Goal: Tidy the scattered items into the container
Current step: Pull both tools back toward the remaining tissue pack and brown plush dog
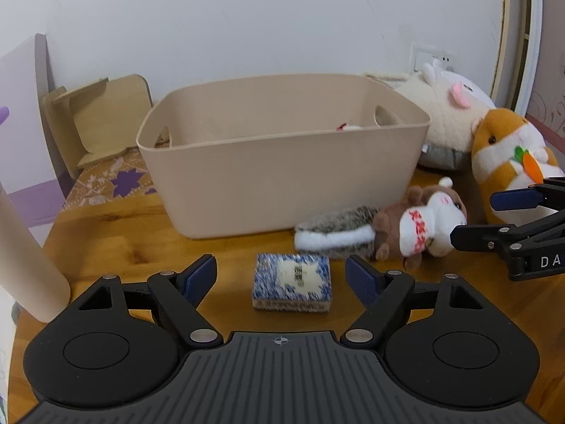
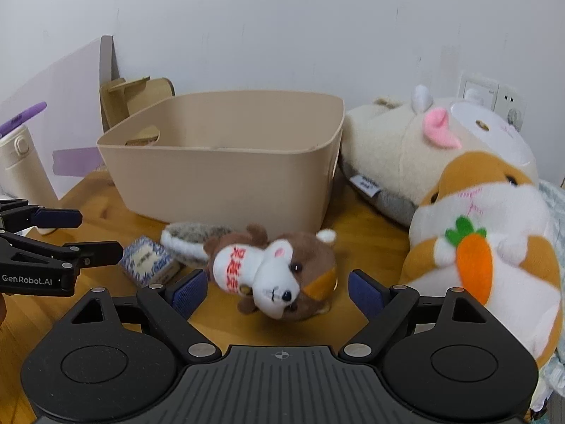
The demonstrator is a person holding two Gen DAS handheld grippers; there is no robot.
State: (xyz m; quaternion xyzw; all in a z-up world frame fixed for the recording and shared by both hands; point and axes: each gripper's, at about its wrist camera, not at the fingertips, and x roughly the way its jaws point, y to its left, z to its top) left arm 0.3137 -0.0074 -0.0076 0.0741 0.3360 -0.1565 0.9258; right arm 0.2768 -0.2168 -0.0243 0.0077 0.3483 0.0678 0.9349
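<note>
**Both grippers spread wide over box and plush squirrel**

Left gripper (image 1: 280,275) hovers low over the wooden table (image 1: 116,236) with its jaws spread wide, holding nothing. Between its blue pads (image 1: 199,277) lies a small blue-and-white patterned box (image 1: 292,287), flat on the table and touching neither pad.

The right gripper (image 2: 277,291) is likewise released, jaws wide apart. A small brown-and-white plush squirrel (image 2: 282,277) with red lettering on its white shirt lies on its side between the fingers, its head toward the camera; no pad touches it. Its grey, bushy tail (image 2: 192,238) stretches back toward the beige container (image 2: 226,176).

The container stands upright on the table behind both items, near the wall. Through the left wrist view a bit of white and red shows inside it, too small to identify.

To the right of the container rest a large cream plush (image 2: 399,148) with a pink ear and, in front of it, an orange-and-white hamster plush (image 2: 494,247) holding a felt carrot. A wooden stand (image 1: 102,116) sits left of the container.
</note>
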